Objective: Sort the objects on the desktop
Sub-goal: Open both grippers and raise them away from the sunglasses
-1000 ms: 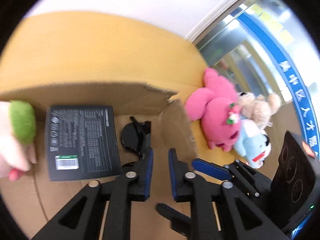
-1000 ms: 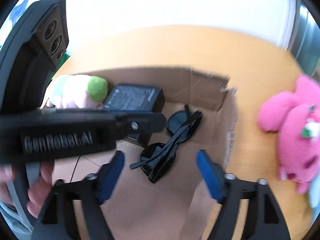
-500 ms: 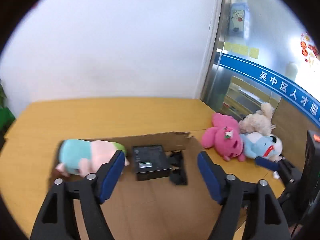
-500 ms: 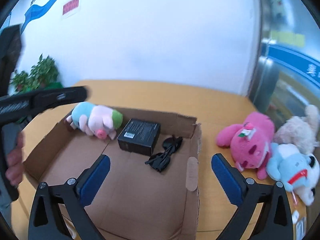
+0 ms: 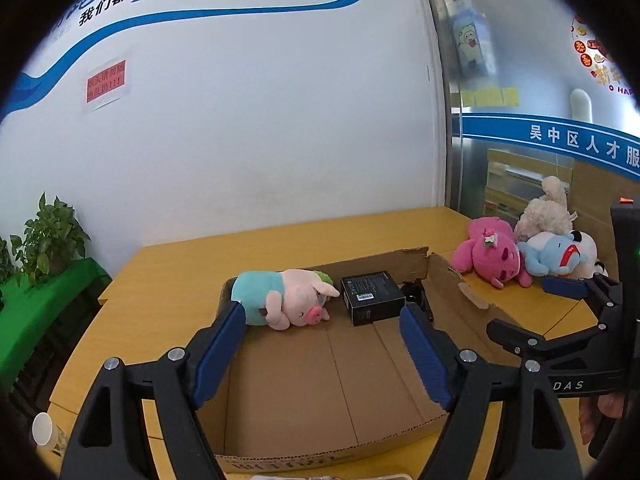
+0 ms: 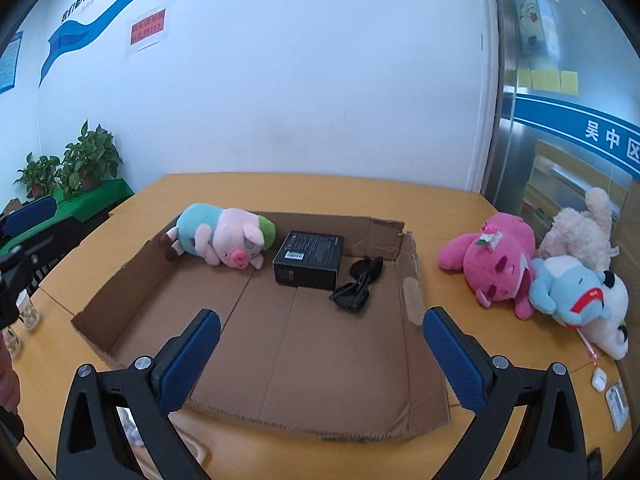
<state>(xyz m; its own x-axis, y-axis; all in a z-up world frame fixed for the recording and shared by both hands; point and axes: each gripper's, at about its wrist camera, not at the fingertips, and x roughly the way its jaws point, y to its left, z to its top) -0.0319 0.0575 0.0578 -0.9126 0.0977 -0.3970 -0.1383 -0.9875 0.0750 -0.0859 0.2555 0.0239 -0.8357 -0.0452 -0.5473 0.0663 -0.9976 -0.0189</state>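
Observation:
An open shallow cardboard box (image 6: 412, 280) lies on the yellow table. Along its far side rest a pink pig plush (image 6: 224, 240), a black carton (image 6: 310, 256) and folded black sunglasses (image 6: 358, 284). My right gripper (image 6: 320, 319) hovers open over the box's near part, nothing between its fingers. My left gripper (image 5: 320, 314) is also open and empty, held back from the pig plush (image 5: 288, 296) and black carton (image 5: 372, 296). Right of the box lie a pink plush (image 6: 492, 264), a blue plush (image 6: 572, 292) and a cream plush (image 6: 580, 232).
Small patterned cups (image 6: 28, 308) stand at the table's left edge, and a paper cup (image 5: 44, 428) shows low left. A white earbud case (image 6: 599, 379) lies near the right front. Potted plants (image 6: 88, 160) stand on a green surface beyond the table.
Both grippers have drawn back and up from inside the box. The left jaws went from nearly shut to wide, and the right jaws widened. The sunglasses stay in the box.

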